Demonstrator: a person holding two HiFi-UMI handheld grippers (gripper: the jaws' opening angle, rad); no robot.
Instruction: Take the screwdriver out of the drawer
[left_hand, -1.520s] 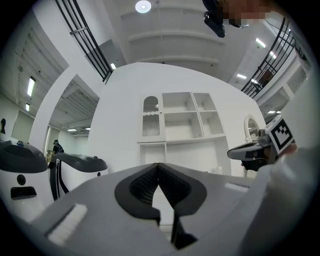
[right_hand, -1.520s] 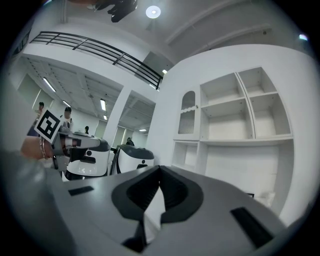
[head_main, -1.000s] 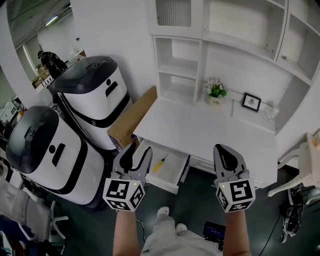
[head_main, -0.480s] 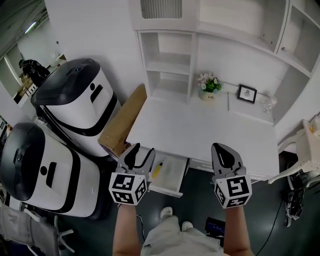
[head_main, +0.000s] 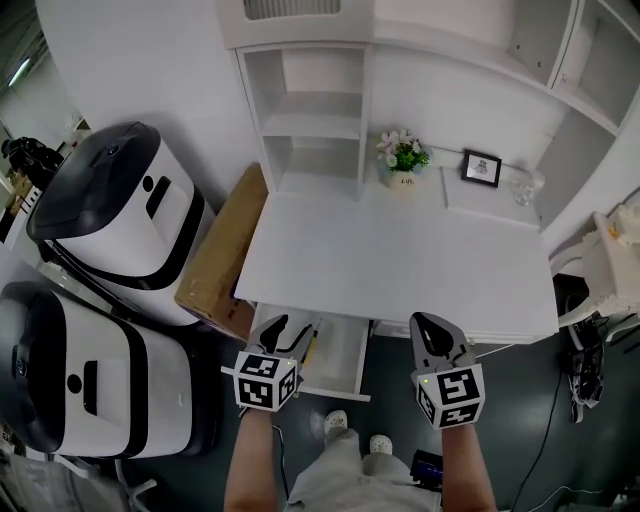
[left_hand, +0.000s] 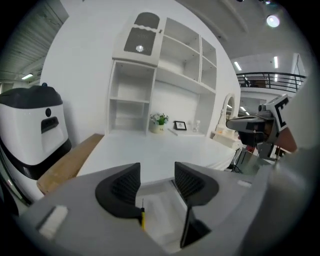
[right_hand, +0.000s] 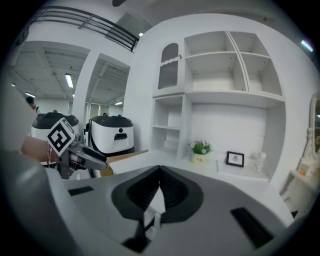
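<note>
Left jaws apart, screwdriver (left_hand: 143, 219) lower, beyond them

Desk (head_main: 400, 265) against wall; shelf unit (head_main: 315, 130) on its back-left corner. Flower pot (head_main: 402, 162) just right of shelf unit, picture frame (head_main: 482, 167) further right, both along back edge. Drawer (head_main: 342, 358) stands out under desk's front-left edge; screwdriver (left_hand: 142, 219) in it, near left side. Cardboard box (head_main: 218, 258) beside desk's left end, two machines (head_main: 115, 215) beyond it. Left gripper (head_main: 284, 332) over drawer; right gripper (head_main: 432, 335) before desk front, right of drawer.
</note>
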